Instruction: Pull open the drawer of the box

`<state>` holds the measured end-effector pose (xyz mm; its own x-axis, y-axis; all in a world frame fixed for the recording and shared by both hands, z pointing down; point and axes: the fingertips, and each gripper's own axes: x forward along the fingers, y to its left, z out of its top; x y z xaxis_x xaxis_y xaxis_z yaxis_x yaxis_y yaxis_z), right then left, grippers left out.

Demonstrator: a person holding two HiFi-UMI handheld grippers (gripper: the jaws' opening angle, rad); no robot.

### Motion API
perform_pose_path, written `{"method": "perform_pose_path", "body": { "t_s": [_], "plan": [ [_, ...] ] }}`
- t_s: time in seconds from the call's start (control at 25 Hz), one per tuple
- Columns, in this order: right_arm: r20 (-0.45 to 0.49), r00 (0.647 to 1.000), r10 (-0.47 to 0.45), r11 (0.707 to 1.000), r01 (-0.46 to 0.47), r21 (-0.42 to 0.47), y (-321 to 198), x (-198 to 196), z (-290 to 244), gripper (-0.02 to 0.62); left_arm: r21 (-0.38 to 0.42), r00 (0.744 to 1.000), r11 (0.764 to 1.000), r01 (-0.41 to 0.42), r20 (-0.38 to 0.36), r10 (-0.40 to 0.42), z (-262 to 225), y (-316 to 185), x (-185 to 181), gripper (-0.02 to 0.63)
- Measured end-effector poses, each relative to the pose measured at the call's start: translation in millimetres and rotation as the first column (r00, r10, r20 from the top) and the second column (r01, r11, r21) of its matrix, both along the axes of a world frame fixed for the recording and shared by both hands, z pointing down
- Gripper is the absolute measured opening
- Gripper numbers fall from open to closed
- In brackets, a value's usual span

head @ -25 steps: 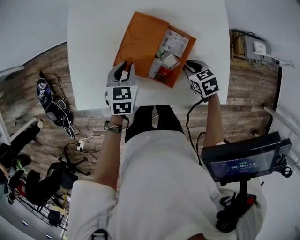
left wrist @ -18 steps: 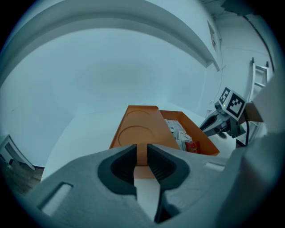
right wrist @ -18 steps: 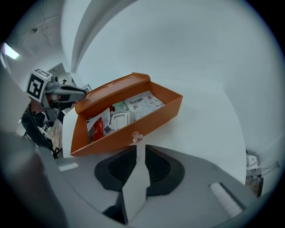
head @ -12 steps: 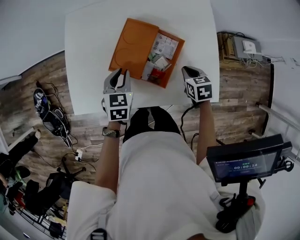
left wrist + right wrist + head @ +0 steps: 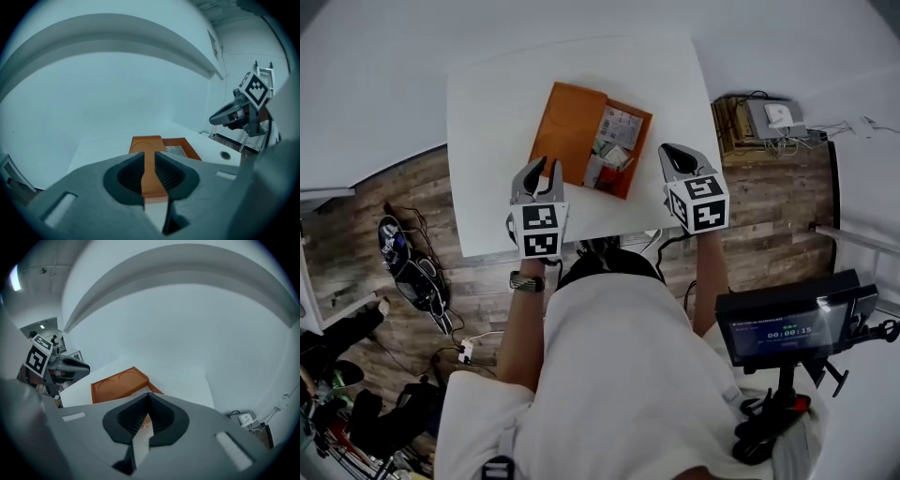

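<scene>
An orange box (image 5: 570,127) lies on the white table (image 5: 487,122). Its drawer (image 5: 619,155) stands pulled out to the right, with packets inside. My left gripper (image 5: 539,167) hovers above the table's near edge, just short of the box, jaws a little open and empty. In the left gripper view the box (image 5: 146,142) shows through the narrow gap of that gripper (image 5: 149,153). My right gripper (image 5: 667,150) hangs to the right of the drawer; its jaws have just been closing with nothing between them, and it is shut. The right gripper view shows the box (image 5: 117,383) beyond my right gripper (image 5: 149,395).
A screen on a stand (image 5: 783,323) is at the lower right. Cables and gear (image 5: 412,262) lie on the wooden floor at the left. A small device (image 5: 773,117) sits beyond the table's right edge. The person's torso fills the lower middle.
Both grippers have lifted up and away from the box, the right one more. The right gripper's jaws have shut. The box and its open drawer lie as before.
</scene>
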<state>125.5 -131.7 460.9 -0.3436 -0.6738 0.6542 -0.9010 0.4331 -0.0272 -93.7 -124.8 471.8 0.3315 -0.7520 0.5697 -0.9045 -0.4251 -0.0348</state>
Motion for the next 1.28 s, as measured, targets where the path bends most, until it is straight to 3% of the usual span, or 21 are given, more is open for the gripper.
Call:
{"method": "perform_pose_path", "body": {
  "t_s": [0.32, 0.52, 0.68, 0.88, 1.08, 1.28],
  "plan": [
    [0.091, 0.996, 0.002, 0.969, -0.025, 0.245, -14, -12, -114, 0.002, 0.171, 0.999, 0.985, 0.003, -0.042, 0.005, -92, -11, 3, 0.051],
    [0.118, 0.993, -0.005, 0.930, -0.039, 0.366, -15, -20, -174, 0.002, 0.277, 0.999, 0.961, 0.003, -0.043, 0.009, -139, -17, -1, 0.006],
    [0.100, 0.994, -0.036, 0.906, -0.010, 0.424, -12, -23, -208, 0.002, 0.349, 0.999, 0.937, 0.003, -0.034, 0.009, -172, -23, 0, 0.006],
    [0.082, 0.993, -0.081, 0.886, 0.034, 0.462, -11, -39, -237, 0.002, 0.454, 1.000, 0.891, -0.004, -0.024, 0.016, -222, -22, -4, 0.006],
    [0.056, 0.991, -0.124, 0.863, 0.080, 0.498, -6, -54, -262, 0.002, 0.560, 1.000, 0.828, -0.004, -0.014, 0.015, -275, -12, -9, 0.006],
    [0.058, 0.990, -0.128, 0.842, 0.078, 0.534, -6, -61, -286, 0.002, 0.629, 0.999, 0.777, -0.024, -0.016, 0.043, -312, -6, -6, 0.006]
  ]
}}
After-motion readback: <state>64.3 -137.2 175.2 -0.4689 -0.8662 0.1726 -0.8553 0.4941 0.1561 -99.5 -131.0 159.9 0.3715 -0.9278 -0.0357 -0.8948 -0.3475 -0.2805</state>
